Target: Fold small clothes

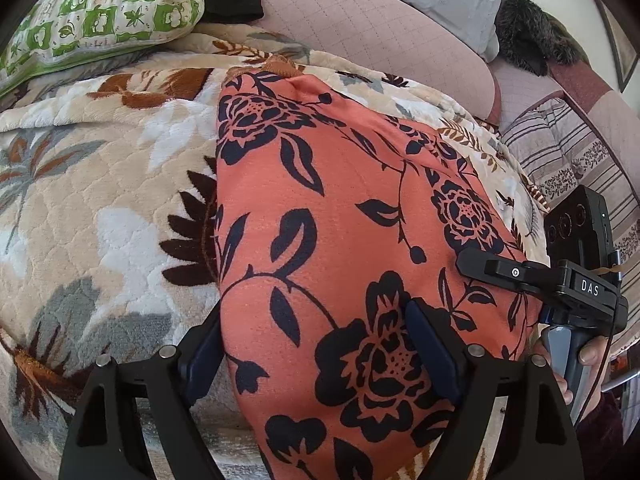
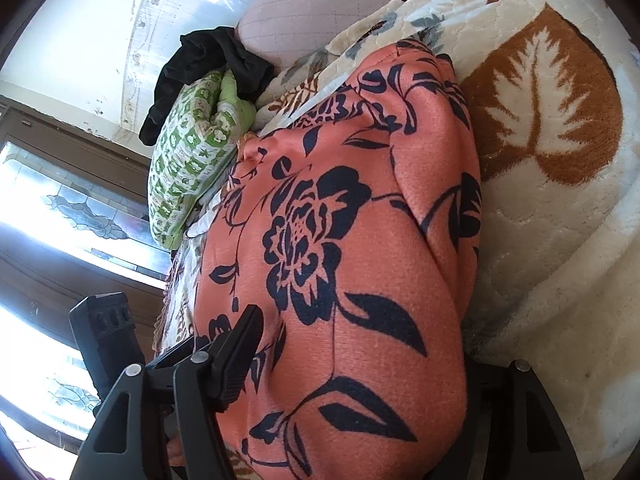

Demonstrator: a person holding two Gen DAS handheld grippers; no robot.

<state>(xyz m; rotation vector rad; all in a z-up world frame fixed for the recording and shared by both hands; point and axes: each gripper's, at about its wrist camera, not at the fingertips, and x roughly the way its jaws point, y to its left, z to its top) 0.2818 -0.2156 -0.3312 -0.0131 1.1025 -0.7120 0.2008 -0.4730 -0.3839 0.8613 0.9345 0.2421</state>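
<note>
Coral garment (image 1: 340, 220) with dark flowers, folded long on a leaf-print blanket (image 1: 100, 200), left gripper (image 1: 320, 344) and right gripper (image 2: 360, 400) both spread wide astride it, pads not pinching cloth.

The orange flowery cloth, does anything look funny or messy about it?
A little. The orange flowery cloth lies folded on the leaf-patterned blanket, but its far end is bunched and puckered rather than flat. No tears or stains show.

leaf-print blanket (image 1: 120, 184), coral floral garment (image 1: 340, 220), green pillow (image 1: 108, 12)
</note>
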